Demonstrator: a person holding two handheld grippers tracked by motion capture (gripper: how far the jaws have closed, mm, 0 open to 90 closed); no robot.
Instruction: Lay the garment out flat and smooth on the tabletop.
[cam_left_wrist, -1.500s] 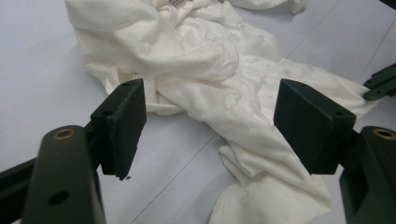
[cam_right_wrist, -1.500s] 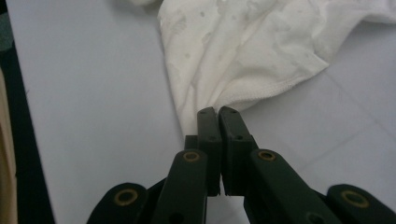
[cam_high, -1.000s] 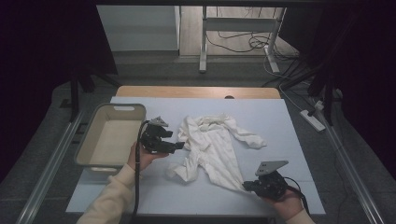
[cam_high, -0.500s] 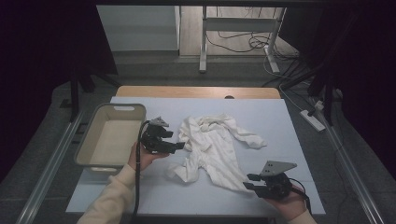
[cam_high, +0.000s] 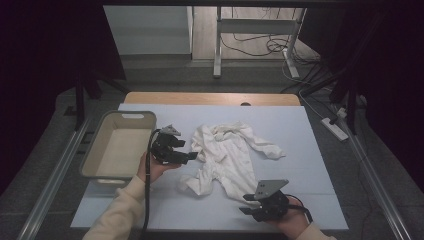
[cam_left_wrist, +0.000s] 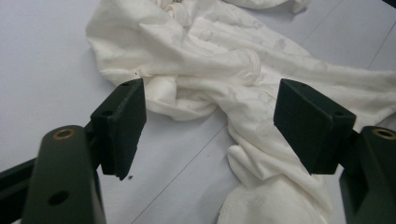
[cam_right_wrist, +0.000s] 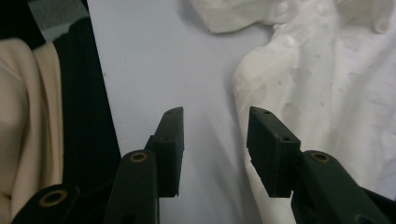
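A white baby suit (cam_high: 227, 155) lies spread and rumpled in the middle of the pale blue table top (cam_high: 305, 135). My left gripper (cam_high: 194, 156) hovers at its left edge, open. In the left gripper view its wide-set jaws (cam_left_wrist: 210, 98) frame a twisted fold of the suit (cam_left_wrist: 219, 60) without touching it. My right gripper (cam_high: 245, 204) is near the front edge, pointing left, just below the suit's lower leg. Its jaws have just been opening and stand open (cam_right_wrist: 215, 116) over bare table, with the cloth (cam_right_wrist: 327, 79) beside the right-hand jaw.
A beige plastic tub (cam_high: 107, 175) sits at the table's left edge, beside my left hand. A cream sleeve (cam_right_wrist: 28, 121) shows at the left of the right gripper view. Bare table lies to the right of the suit and along the front.
My right gripper has slid left along the front edge and its jaws have parted. The left gripper and the suit look unchanged.
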